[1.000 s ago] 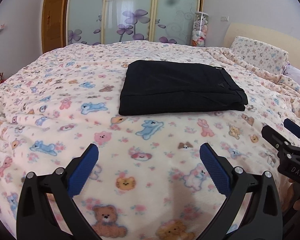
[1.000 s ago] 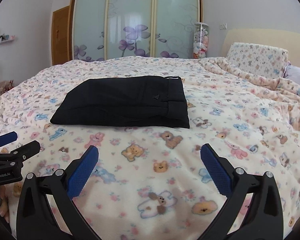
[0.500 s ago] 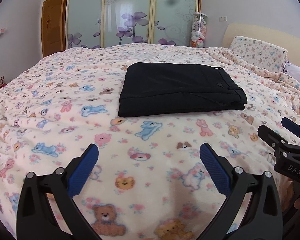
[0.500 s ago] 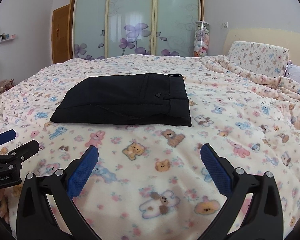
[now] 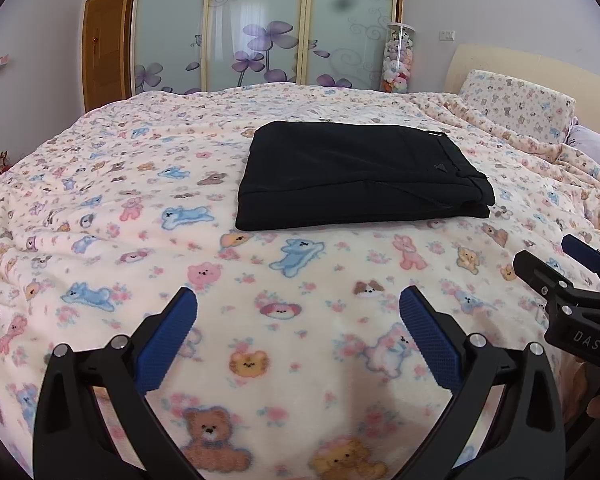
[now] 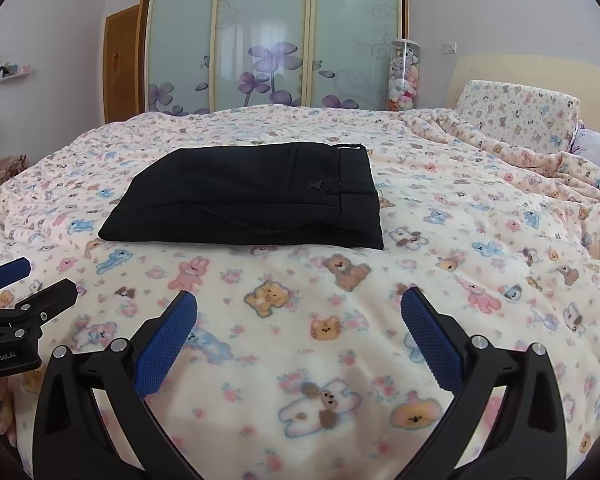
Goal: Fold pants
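- At the far left, a wooden door (image 5: 103,48) stands beside the sliding wardrobe doors (image 5: 259,24) with purple flowers; compared with a second ago both sit a little lower in the left wrist view, so that camera has tilted slightly.
- The left gripper (image 5: 297,336) hovers low over the near edge of the bed, its blue-padded fingers (image 5: 165,346) spread wide with nothing between them, the same as a second ago.
- The folded black pants (image 5: 360,176) lie flat in a neat rectangle on the teddy-bear blanket (image 5: 99,208) in the middle of the bed, well apart from both grippers; they have not shifted.
- In the right wrist view the pants (image 6: 251,196) show the waistband on their right end.
- The right gripper (image 6: 298,336) also hangs above the blanket, fingers (image 6: 432,344) wide apart and empty, unchanged.
- A clear tube of plush toys (image 5: 398,60) stands behind the bed.
- At the right, a pillow (image 5: 516,104) in matching print leans on the headboard (image 5: 540,64).
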A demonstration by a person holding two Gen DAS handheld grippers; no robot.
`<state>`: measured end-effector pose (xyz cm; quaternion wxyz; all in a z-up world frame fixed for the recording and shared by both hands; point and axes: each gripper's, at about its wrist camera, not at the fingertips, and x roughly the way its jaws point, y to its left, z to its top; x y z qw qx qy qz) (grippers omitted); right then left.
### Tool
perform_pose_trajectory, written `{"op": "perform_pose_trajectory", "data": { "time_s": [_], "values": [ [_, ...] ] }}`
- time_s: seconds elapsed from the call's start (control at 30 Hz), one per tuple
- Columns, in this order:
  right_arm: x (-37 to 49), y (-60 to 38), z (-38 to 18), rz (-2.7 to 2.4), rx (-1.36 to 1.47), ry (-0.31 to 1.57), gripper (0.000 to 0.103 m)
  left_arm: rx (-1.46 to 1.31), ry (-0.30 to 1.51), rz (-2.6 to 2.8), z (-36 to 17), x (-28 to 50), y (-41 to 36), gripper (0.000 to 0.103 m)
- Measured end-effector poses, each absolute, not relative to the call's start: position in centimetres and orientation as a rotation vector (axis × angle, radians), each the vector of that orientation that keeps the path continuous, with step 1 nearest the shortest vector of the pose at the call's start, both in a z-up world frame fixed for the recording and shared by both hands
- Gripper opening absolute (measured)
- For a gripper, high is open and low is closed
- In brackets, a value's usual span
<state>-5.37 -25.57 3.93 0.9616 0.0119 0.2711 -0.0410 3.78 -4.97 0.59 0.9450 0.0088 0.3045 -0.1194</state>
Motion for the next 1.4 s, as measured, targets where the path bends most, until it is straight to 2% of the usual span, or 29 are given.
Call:
{"op": "perform_pose_trajectory", "data": {
  "time_s": [1.4],
  "values": [
    [-4.6,-26.7,2.9,-0.068,0.031,0.581,0.102,0.019,0.629,-0.234,-0.1,3.7,-5.0,0.101]
  ]
}}
